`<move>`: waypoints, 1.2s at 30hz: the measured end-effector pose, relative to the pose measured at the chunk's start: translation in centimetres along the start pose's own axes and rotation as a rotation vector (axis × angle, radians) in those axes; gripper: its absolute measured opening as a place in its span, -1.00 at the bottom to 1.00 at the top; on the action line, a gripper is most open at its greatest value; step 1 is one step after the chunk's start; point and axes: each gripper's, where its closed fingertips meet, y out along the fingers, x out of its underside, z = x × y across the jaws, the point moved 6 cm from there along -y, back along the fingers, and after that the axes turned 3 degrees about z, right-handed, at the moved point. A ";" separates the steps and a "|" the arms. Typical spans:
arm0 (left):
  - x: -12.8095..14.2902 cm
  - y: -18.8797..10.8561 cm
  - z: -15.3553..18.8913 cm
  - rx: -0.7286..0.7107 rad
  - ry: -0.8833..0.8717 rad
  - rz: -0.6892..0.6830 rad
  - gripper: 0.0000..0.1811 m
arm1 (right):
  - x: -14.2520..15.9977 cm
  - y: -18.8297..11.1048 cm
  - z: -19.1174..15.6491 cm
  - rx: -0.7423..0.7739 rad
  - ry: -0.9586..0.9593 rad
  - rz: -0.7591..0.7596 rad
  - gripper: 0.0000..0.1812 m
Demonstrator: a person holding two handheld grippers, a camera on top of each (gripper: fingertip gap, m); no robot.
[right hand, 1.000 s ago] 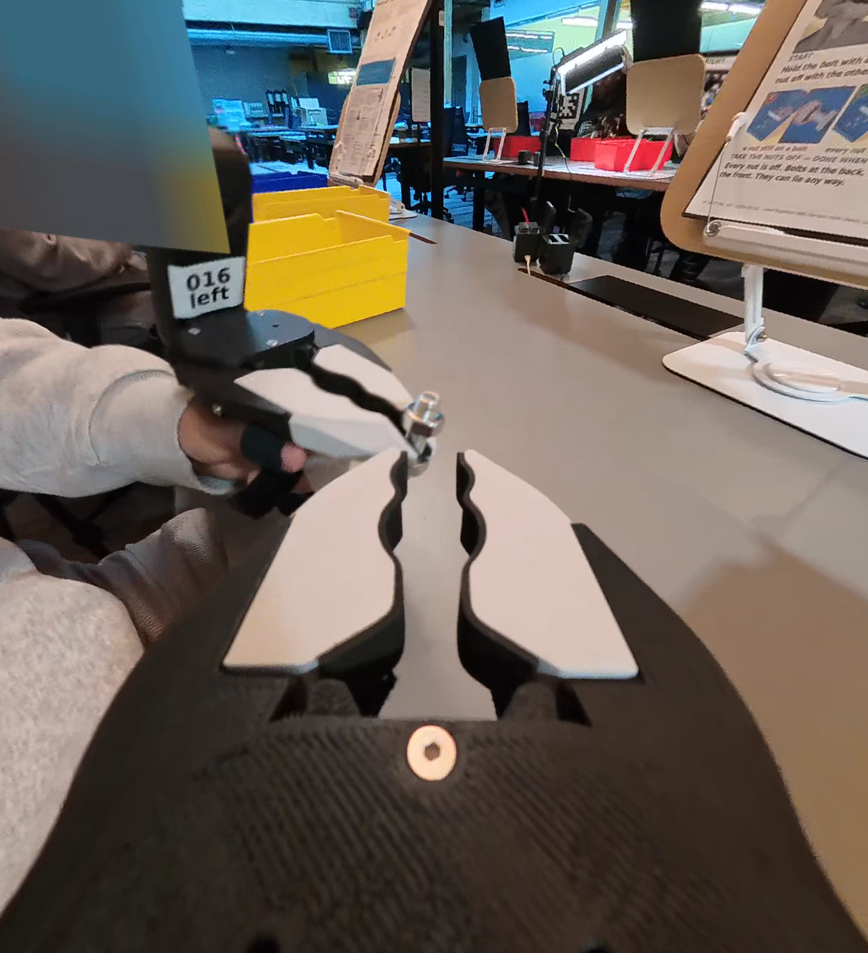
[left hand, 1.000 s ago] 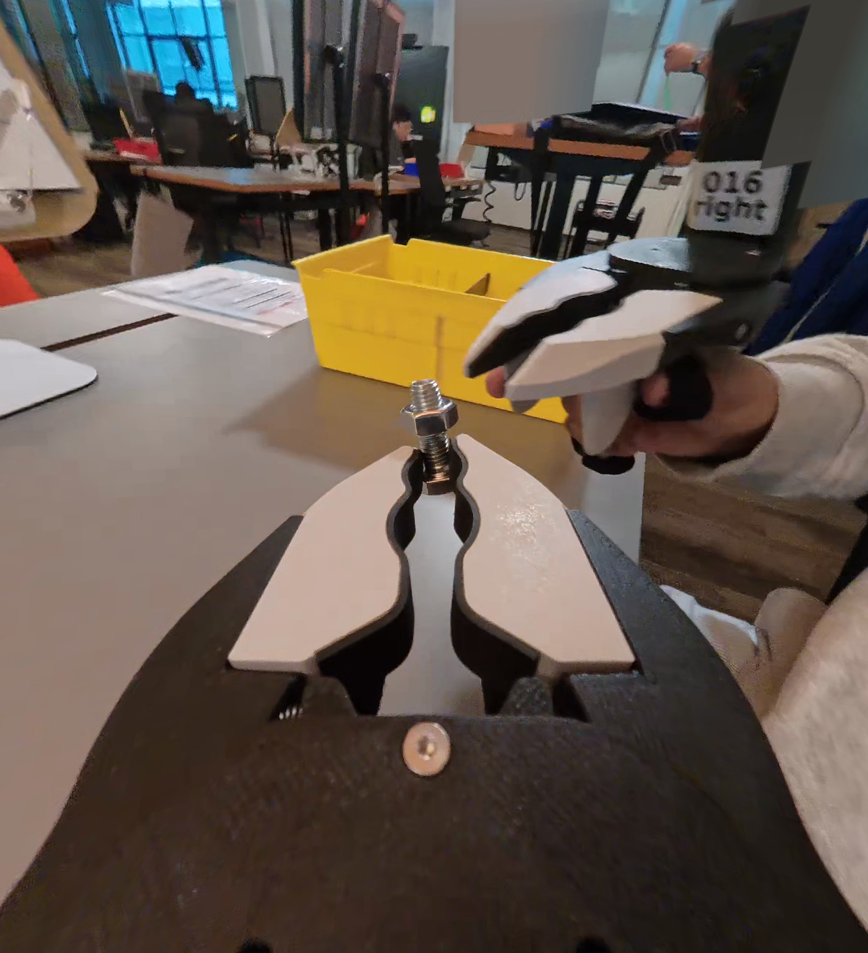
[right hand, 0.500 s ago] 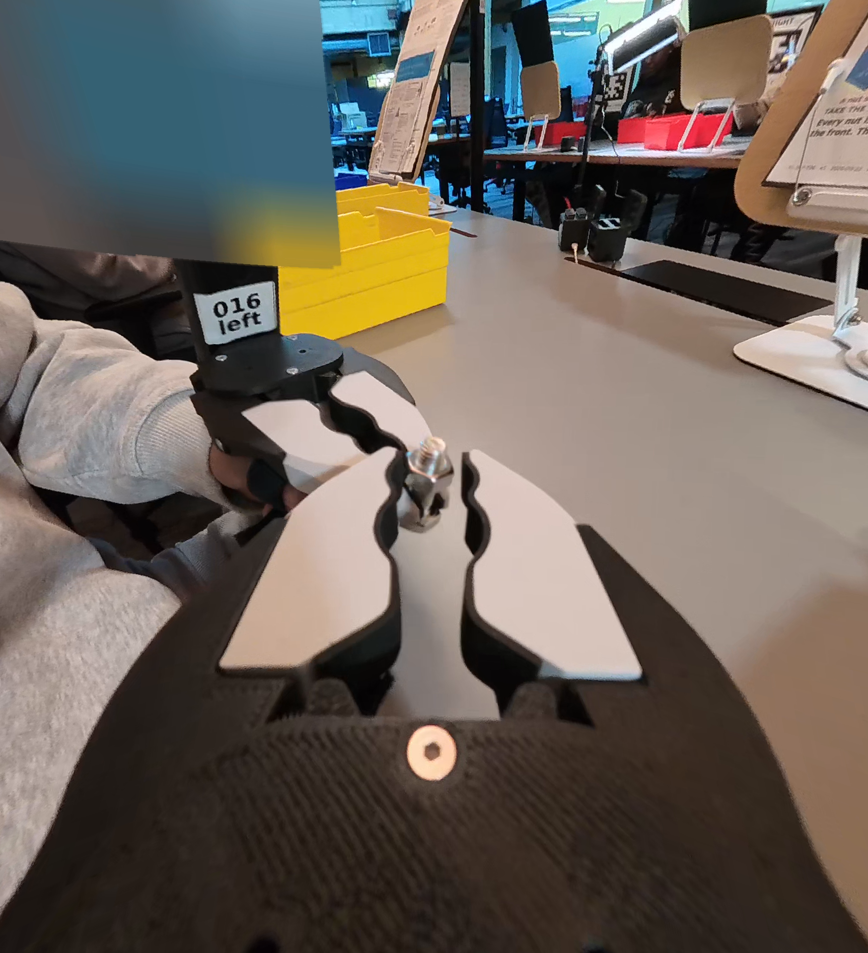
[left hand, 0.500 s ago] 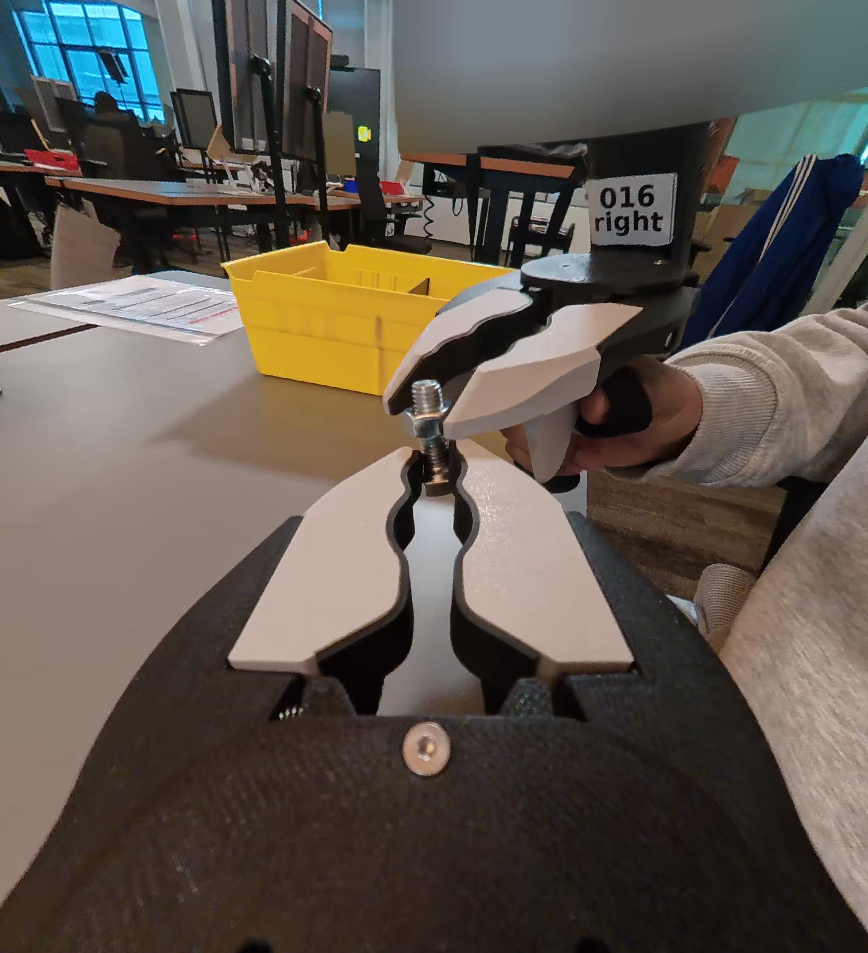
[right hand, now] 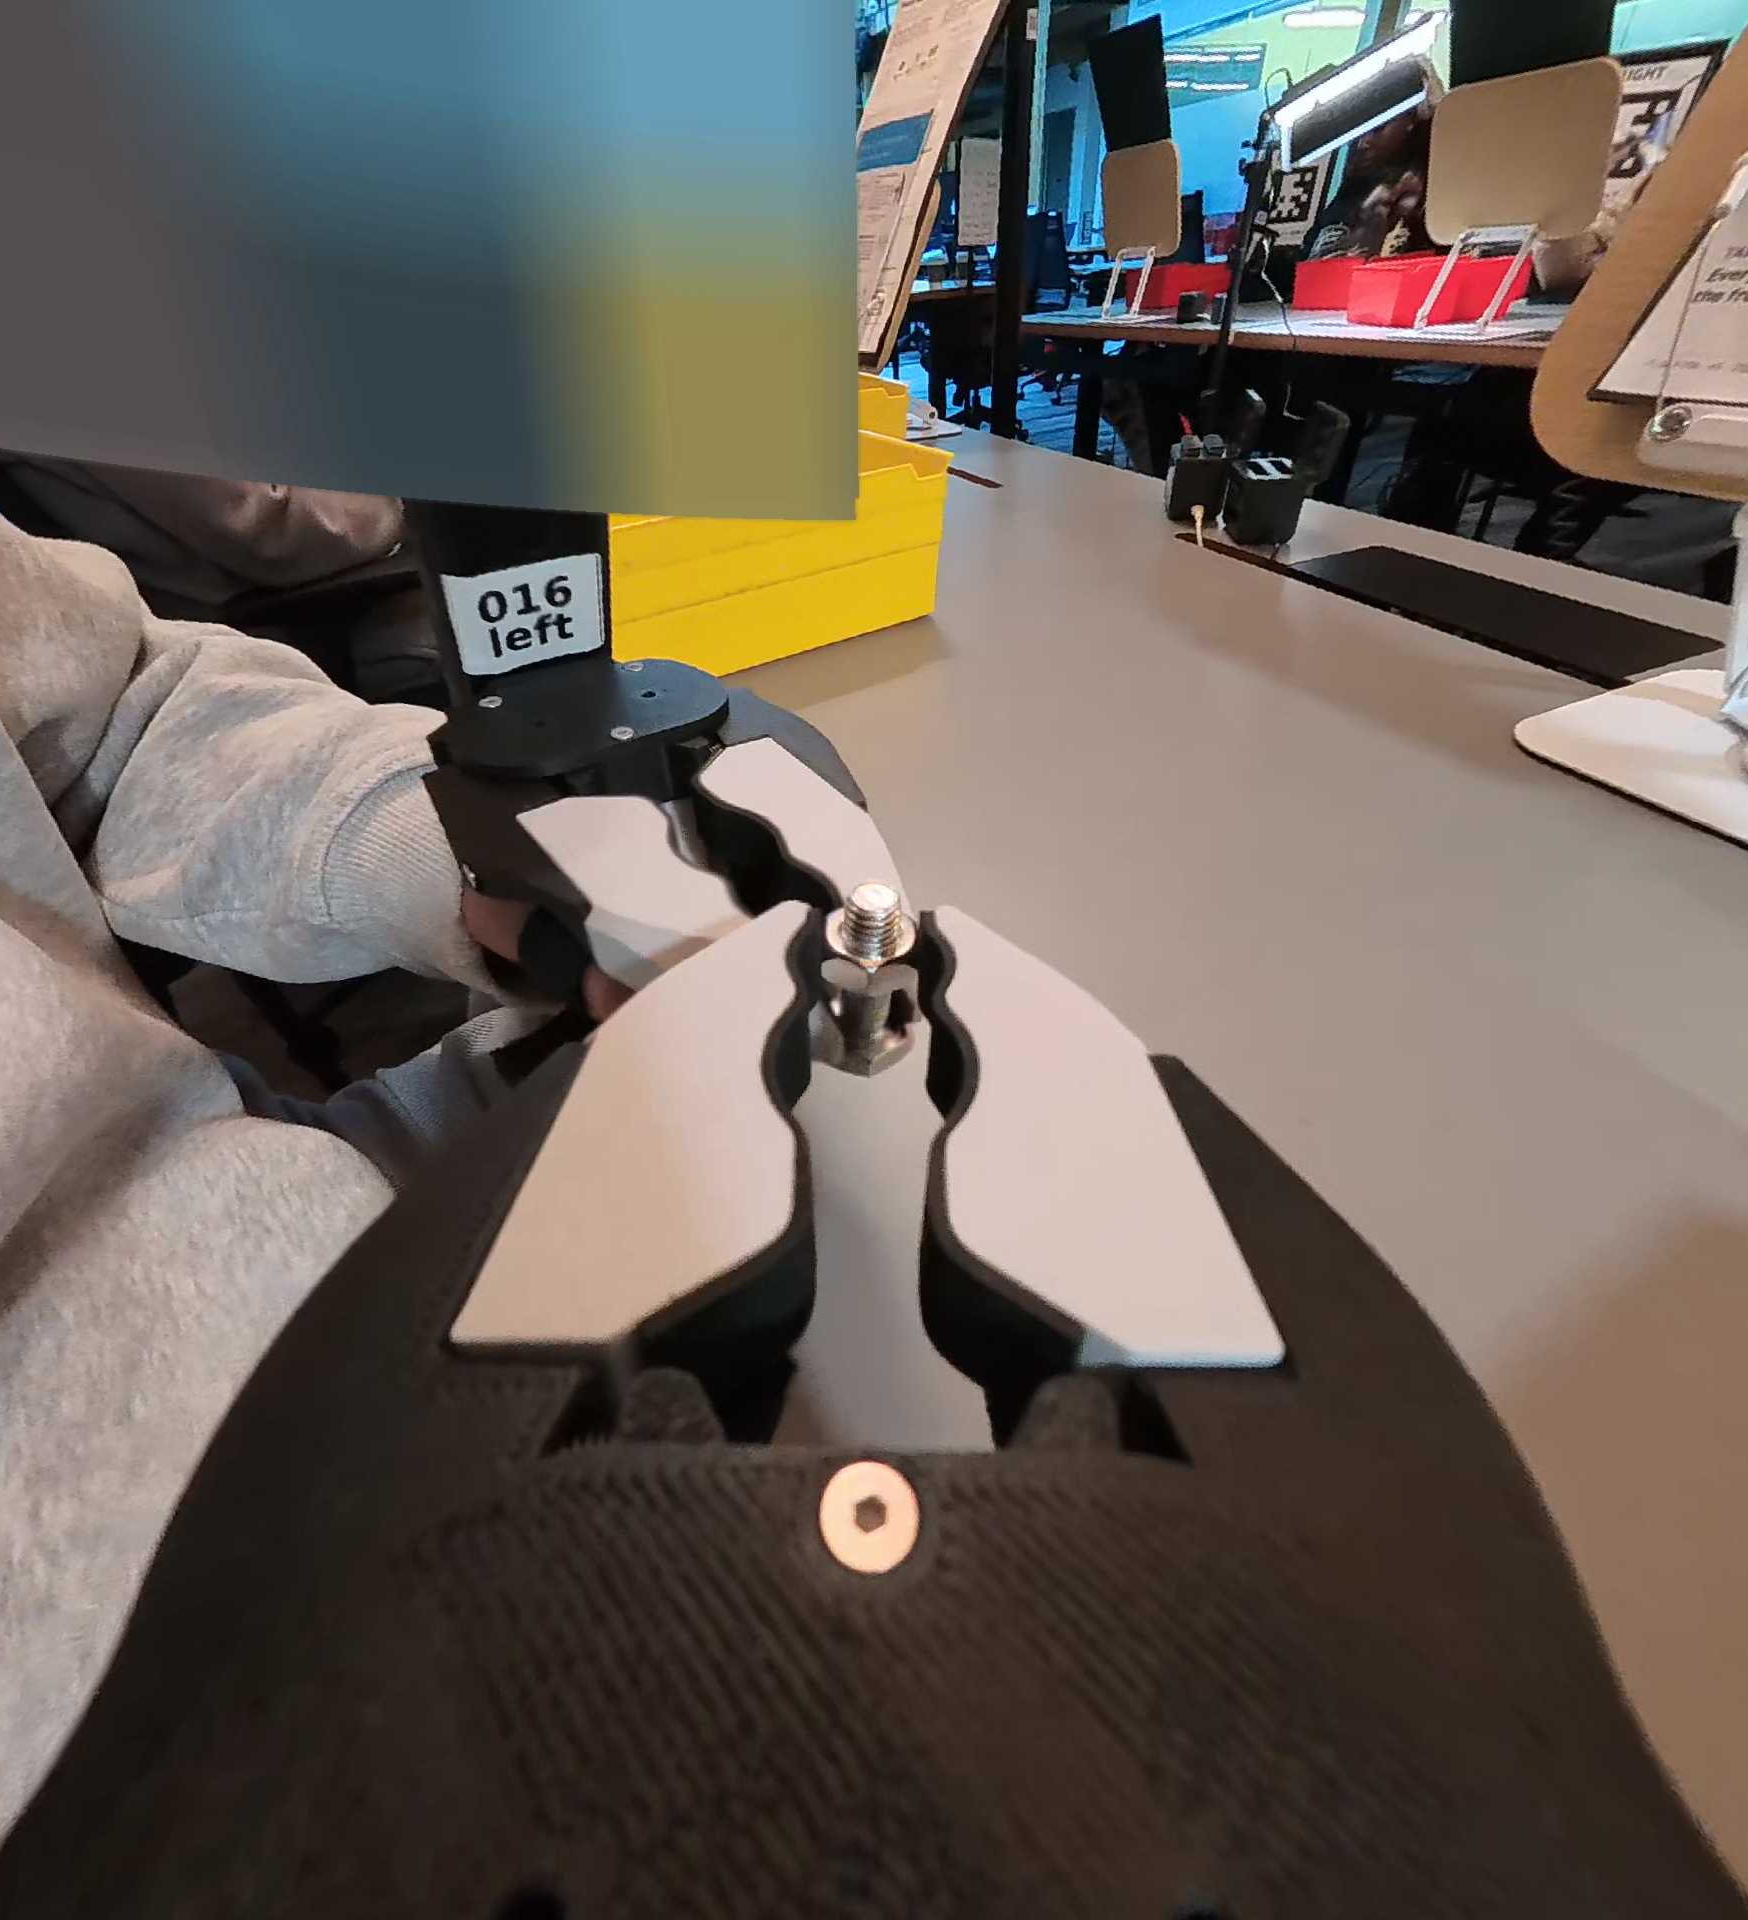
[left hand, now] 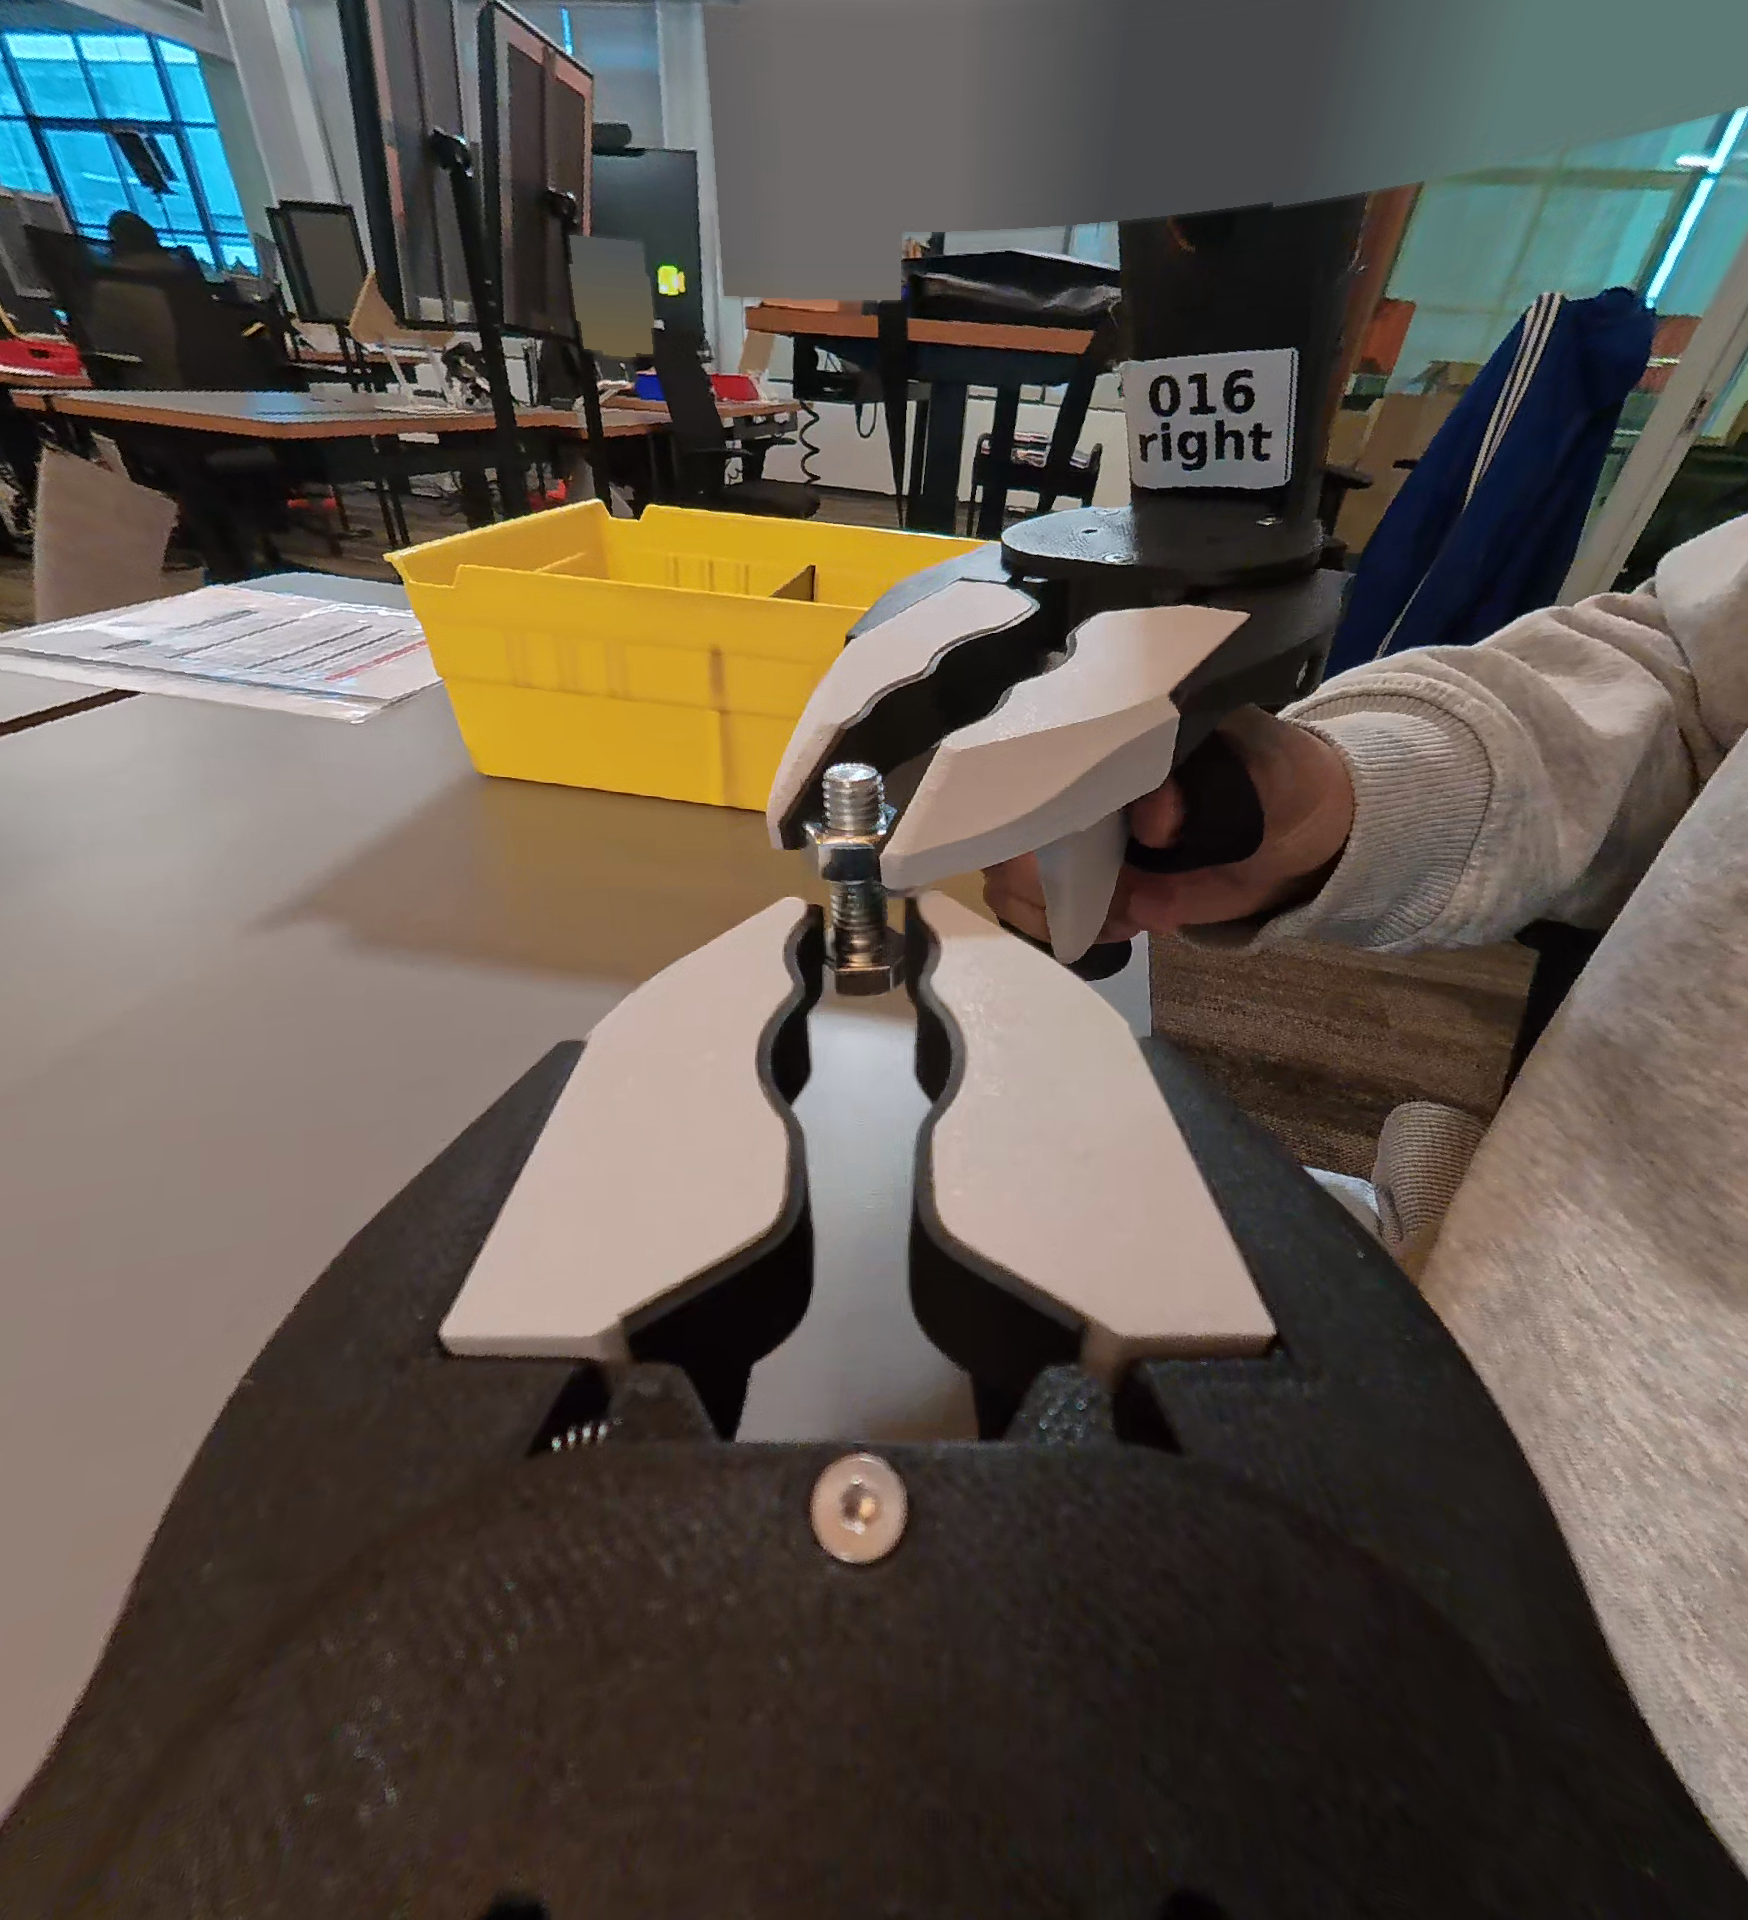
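A steel bolt [left hand: 854, 795] stands upright above the grey table [left hand: 174, 987], with a hex nut [left hand: 852, 840] threaded partway down it. My left gripper [left hand: 857, 925] is shut on the bolt's head end. My right gripper [left hand: 844, 847] comes in from the right, and its two fingertips close on the nut from both sides. In the right wrist view the right gripper [right hand: 868, 930] has the nut [right hand: 868, 961] in the notch between its fingers, with the bolt's threaded end [right hand: 872, 912] sticking up. The left gripper's fingers [right hand: 797, 795] reach in from the left below.
A yellow divided bin [left hand: 621, 665] stands on the table behind the bolt; it also shows in the right wrist view [right hand: 776, 603]. A laminated sheet [left hand: 215, 644] lies at the far left. A white stand base [right hand: 1659, 738] and black holders [right hand: 1254, 488] sit to the right. Less than 4 cm separates the two grippers' tips.
My right gripper has moved in from the right and down over the bolt, and its fingers now sit around the nut. My left gripper still holds the bolt.
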 end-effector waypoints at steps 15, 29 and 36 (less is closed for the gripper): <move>0.0 0.1 0.9 0.026 0.077 -0.001 -0.64 | -0.2 -0.4 0.2 -0.053 0.059 0.062 -0.81; -0.1 -0.3 0.4 0.069 0.003 0.017 -0.49 | -0.6 -0.5 -0.4 -0.141 0.089 0.121 -0.81; -0.2 -0.3 1.2 0.136 -0.009 0.030 -0.54 | -0.7 -0.6 -0.9 -0.185 0.085 0.140 -0.81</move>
